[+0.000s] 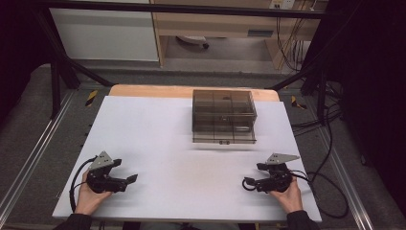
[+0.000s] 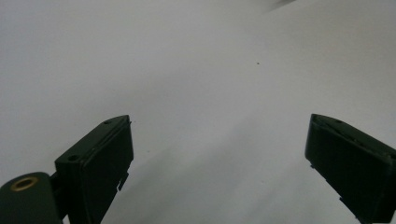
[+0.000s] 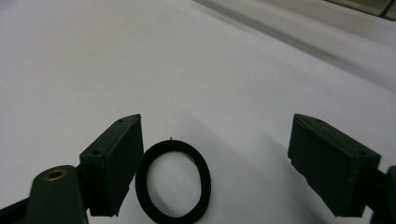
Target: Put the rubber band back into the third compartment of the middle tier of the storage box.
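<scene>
Black rubber ring [image 3: 173, 181] lying between spread right gripper [image 3: 215, 163] jaws.
Left gripper [image 2: 219, 158] spread, empty; could squash or flick ring if pinched off-centre.

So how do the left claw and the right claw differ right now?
The right claw has a black rubber ring lying on the white table between its jaws, beside one of them; the left claw has bare table between its own. In the high view the left claw points toward the table's middle from the left, the right claw from the right. Both are open and held low.
</scene>
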`<state>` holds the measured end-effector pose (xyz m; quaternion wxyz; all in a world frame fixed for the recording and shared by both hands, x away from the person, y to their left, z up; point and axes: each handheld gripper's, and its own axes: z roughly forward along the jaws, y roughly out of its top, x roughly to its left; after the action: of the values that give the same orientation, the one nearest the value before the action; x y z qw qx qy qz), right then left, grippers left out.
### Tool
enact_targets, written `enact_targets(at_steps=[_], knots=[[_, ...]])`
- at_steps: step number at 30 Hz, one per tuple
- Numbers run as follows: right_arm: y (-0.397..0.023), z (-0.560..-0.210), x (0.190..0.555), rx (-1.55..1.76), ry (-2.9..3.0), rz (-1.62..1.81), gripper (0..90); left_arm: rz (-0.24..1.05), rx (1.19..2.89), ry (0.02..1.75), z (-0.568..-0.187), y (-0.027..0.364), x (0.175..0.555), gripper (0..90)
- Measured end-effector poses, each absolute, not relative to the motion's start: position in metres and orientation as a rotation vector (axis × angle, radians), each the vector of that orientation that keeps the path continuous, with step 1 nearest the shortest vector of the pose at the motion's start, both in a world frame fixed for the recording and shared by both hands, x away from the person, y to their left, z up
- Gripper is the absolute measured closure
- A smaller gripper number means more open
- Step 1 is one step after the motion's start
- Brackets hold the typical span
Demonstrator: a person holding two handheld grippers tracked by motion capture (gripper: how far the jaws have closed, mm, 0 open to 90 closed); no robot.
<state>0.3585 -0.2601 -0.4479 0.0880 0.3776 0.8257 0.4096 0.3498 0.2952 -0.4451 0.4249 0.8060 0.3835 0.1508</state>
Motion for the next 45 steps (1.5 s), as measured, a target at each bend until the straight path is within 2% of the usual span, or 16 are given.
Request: enact_targets(at_steps=[14,19,37,45], knots=[[-0.2602,-0.449,0.3568,1.085,2.505,1.18,41.3,0.376,2.019,0.961,-0.4465,0.2945,0.3493,7.9],[-0.2609,-0.4484,0.3561,1.076,2.517,1.17,51.4,0.38,2.019,0.96,-0.446,0.2953,0.3493,8.0],[-0.2606,-0.4485,0.3543,1.058,2.541,1.154,70.1,0.383,2.016,0.963,-0.4457,0.2955,0.3492,8.3],[-0.2594,-0.449,0.354,1.066,2.554,1.146,74.6,0.383,2.014,0.964,-0.4456,0.2956,0.3491,8.3]])
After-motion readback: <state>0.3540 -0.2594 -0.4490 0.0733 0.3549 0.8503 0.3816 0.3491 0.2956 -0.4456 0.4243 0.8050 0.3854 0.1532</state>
